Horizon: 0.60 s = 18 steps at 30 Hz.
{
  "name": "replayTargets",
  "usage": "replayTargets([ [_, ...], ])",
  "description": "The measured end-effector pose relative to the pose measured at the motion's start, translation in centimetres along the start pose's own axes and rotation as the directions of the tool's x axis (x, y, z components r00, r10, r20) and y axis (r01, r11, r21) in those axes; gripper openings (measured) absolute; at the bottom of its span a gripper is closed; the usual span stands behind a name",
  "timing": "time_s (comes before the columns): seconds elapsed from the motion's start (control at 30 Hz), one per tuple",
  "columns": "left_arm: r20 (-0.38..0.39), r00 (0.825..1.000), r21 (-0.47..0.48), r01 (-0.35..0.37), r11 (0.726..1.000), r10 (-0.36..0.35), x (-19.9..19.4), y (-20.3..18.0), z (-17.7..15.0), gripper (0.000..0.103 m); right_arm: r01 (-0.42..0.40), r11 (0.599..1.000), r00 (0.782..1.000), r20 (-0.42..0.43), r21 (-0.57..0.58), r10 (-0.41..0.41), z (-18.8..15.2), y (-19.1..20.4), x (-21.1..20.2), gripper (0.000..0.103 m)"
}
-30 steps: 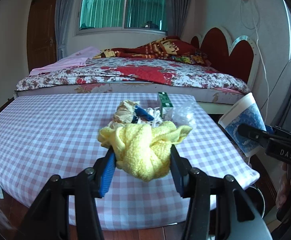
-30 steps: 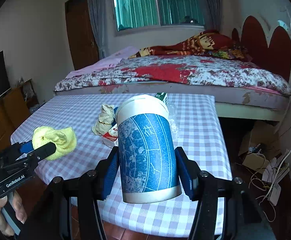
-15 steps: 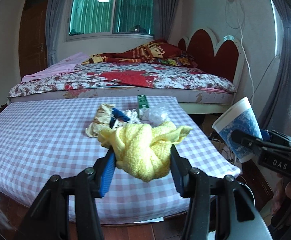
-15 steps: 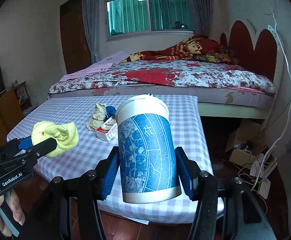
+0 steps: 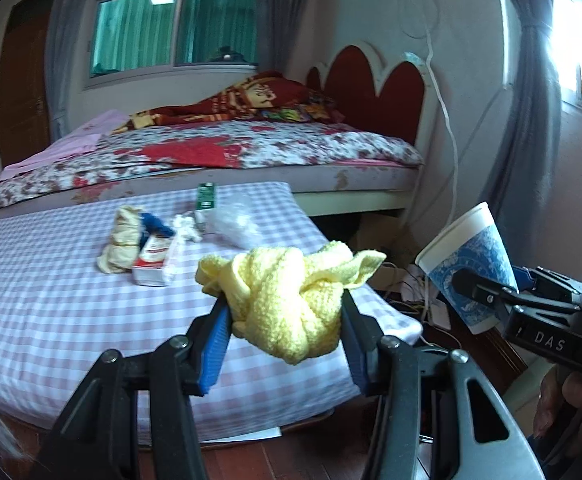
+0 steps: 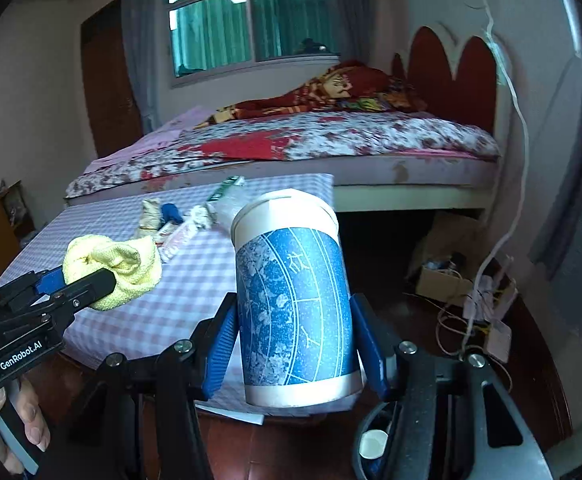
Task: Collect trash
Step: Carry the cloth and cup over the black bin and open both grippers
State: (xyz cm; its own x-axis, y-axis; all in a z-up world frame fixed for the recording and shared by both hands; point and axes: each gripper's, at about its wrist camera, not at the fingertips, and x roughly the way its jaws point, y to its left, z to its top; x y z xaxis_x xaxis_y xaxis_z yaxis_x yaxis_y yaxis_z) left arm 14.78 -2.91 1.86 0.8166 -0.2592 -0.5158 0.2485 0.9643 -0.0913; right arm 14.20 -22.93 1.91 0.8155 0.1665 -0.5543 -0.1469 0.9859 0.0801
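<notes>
While I hold both loads off the near edge of the checked table [image 5: 51, 320], the bin [image 6: 375, 440] sits directly under my right gripper [image 6: 295, 344] — clamped on the upright paper cup [image 6: 291, 300] — and my left gripper [image 5: 285, 320], squeezing the yellow cloth [image 5: 287, 300], hangs farther off.

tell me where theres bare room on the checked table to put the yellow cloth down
Bare checked table runs along the near edge and left side, short of the trash pile. The far right part is crowded: green box, clear plastic bag, wrappers. The yellow cloth hangs over the near right corner.
</notes>
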Motion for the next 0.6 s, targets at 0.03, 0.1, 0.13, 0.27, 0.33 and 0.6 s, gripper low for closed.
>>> replayTargets([
  [0.03, -0.003, 1.000, 0.004, 0.007, 1.000, -0.007, 0.1, -0.5, 0.0, 0.051, 0.011, 1.000, 1.000, -0.003, 0.008, -0.011, -0.3, -0.6, -0.2, 0.057],
  [0.1, -0.008, 1.000, 0.019, 0.028, 0.999, -0.028, 0.3, -1.7, -0.1, 0.051, 0.029, 0.999, 1.000, -0.009, 0.022, -0.029, -0.7, -1.7, -0.7, 0.057],
  [0.13, -0.011, 0.999, 0.027, 0.037, 0.999, -0.036, 0.5, -2.3, -0.1, 0.051, 0.041, 0.999, 0.999, -0.011, 0.027, -0.041, -1.0, -2.2, -0.9, 0.057],
  [0.27, -0.026, 0.997, 0.046, 0.078, 0.996, -0.077, 1.1, -4.5, -0.3, 0.051, 0.082, 0.995, 0.996, -0.024, 0.049, -0.081, -1.9, -4.2, -2.0, 0.057],
  [0.33, -0.037, 0.994, 0.055, 0.102, 0.993, -0.100, 1.5, -5.7, -0.6, 0.051, 0.102, 0.993, 0.995, -0.027, 0.055, -0.101, -2.4, -5.1, -2.6, 0.057],
  [0.6, -0.092, 0.980, 0.095, 0.187, 0.978, -0.178, 3.0, -10.6, -2.0, 0.051, 0.161, 0.983, 0.986, -0.062, 0.086, -0.156, -4.9, -8.8, -4.0, 0.057],
])
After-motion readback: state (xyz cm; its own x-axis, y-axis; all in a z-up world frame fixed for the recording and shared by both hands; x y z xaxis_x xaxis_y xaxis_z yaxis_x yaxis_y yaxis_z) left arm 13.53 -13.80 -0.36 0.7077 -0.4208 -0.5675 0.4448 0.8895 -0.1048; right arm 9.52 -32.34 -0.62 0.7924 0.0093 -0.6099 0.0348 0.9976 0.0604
